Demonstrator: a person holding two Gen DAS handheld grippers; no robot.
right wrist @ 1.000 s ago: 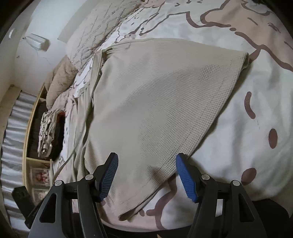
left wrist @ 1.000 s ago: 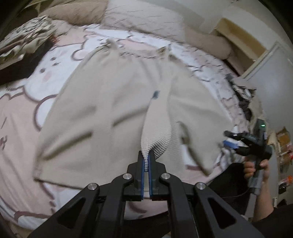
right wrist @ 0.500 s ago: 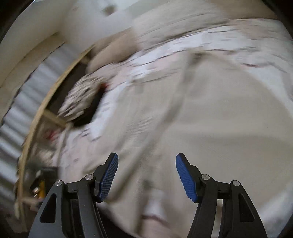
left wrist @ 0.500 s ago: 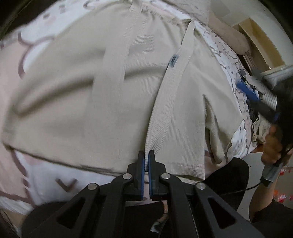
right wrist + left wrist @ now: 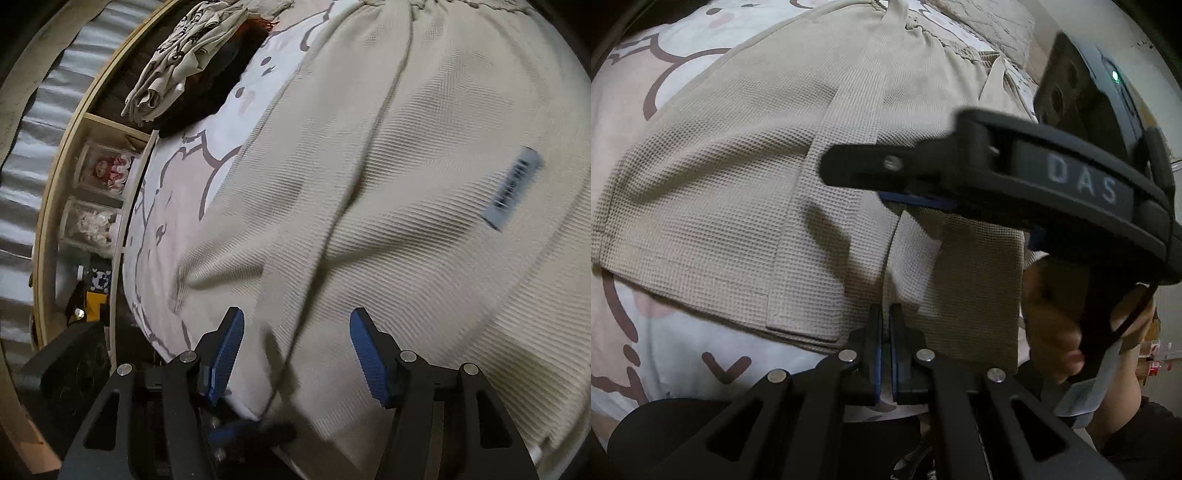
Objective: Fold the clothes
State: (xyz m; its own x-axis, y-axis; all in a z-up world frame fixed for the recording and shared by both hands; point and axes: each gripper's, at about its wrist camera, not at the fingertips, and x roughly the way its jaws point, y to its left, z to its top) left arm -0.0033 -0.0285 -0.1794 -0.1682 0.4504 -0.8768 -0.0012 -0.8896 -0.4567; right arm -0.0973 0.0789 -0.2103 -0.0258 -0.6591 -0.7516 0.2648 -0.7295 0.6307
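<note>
Folding the shorts on the bed

The left gripper (image 5: 885, 325) is pinching the shorts (image 5: 738, 192) hem tightly; the right gripper (image 5: 295, 350) is closing, nothing pressed yet. Shorts are lying on the bed (image 5: 683, 354); a shallow bite could let the fabric slip.

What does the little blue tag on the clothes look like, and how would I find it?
Look at the bed with the cartoon bedsheet; a big beige waffle-knit garment is spread over it. In the right wrist view, the small label sits on that cloth, right of a long fold line. It is the only pale blue patch with dark print on the plain beige fabric.
</note>
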